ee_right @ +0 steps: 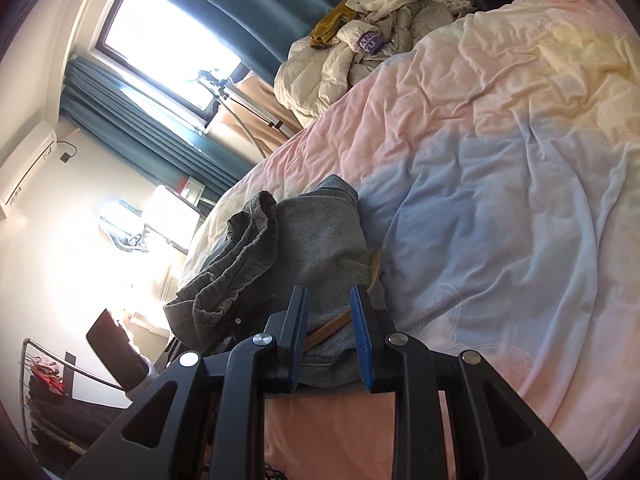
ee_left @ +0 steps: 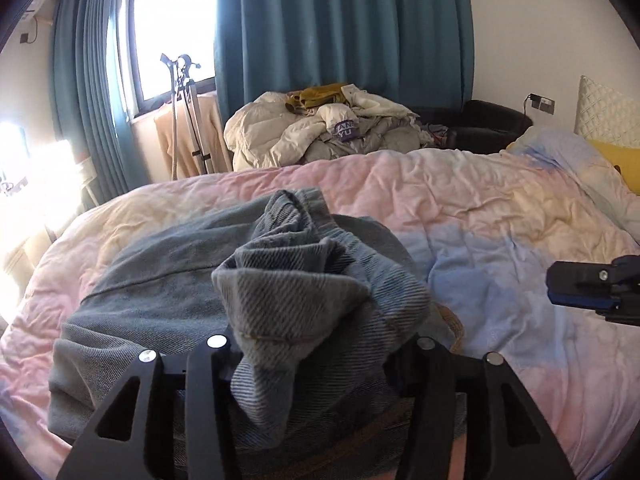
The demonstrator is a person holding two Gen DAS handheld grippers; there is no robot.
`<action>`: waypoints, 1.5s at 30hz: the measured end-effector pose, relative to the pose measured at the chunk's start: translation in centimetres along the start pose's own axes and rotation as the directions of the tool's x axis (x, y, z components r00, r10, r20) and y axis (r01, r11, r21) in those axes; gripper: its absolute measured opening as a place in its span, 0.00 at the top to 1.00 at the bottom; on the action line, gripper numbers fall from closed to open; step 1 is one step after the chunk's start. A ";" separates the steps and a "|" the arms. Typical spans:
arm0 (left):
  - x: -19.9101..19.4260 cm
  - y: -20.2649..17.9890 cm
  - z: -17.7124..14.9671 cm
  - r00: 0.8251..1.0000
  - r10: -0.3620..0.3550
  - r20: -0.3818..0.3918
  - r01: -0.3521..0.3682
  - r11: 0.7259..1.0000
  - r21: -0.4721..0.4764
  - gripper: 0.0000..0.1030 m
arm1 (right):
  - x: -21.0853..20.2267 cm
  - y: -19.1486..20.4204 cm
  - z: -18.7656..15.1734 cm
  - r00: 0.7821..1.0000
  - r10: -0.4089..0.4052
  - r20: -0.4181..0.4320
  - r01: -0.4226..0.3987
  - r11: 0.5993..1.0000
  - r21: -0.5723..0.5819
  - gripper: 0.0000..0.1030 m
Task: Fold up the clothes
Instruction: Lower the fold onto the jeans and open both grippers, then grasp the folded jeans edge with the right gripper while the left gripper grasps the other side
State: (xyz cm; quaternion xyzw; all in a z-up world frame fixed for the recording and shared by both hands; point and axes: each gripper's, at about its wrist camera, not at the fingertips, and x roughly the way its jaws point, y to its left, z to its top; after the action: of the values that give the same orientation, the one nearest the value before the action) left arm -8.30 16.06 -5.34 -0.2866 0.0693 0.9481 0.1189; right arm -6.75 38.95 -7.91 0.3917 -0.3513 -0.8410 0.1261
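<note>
Grey-blue jeans (ee_left: 160, 280) lie bunched on the near part of a pastel duvet (ee_left: 480, 220). My left gripper (ee_left: 316, 332) stands open at the bed's near edge; a crumpled fold of denim heaps loosely between its jaws and hides the fingertips. In the right wrist view the jeans (ee_right: 320, 240) are folded over, with a brown belt at the waistband. My right gripper (ee_right: 330, 312) is shut on that waistband edge, the blue pads (ee_right: 300, 320) on either side of the denim. The right gripper (ee_left: 560, 284) also shows at the right edge of the left wrist view.
A pile of pale clothes and bedding (ee_left: 320, 128) sits beyond the bed's far side, under teal curtains (ee_left: 340, 20). A yellow pillow (ee_left: 616, 164) lies at the headboard end. A black chair (ee_left: 492, 120) and a metal stand (ee_left: 184, 112) are by the window.
</note>
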 end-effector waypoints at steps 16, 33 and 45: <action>-8.3 5.3 1.4 0.991 -0.132 0.012 0.132 0.991 -0.004 0.39 | 1.3 1.9 0.2 0.993 0.118 0.024 -0.117 0.993 -0.022 0.77; -2.2 15.2 -1.0 0.995 -0.036 -0.098 0.015 0.977 -0.211 0.39 | 16.4 8.3 0.5 0.992 0.024 -0.126 -0.058 0.962 -0.267 0.52; -1.3 16.2 -1.1 0.993 -0.054 -0.108 0.027 0.971 -0.237 0.39 | 15.8 10.6 -1.8 0.998 -0.062 0.010 0.060 0.904 -0.424 0.79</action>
State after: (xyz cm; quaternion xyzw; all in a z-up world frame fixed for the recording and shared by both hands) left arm -10.98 0.03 -4.55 -0.3537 -0.0425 0.9291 0.0995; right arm -16.53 22.75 -10.42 0.3674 -0.1478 -0.8999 0.1826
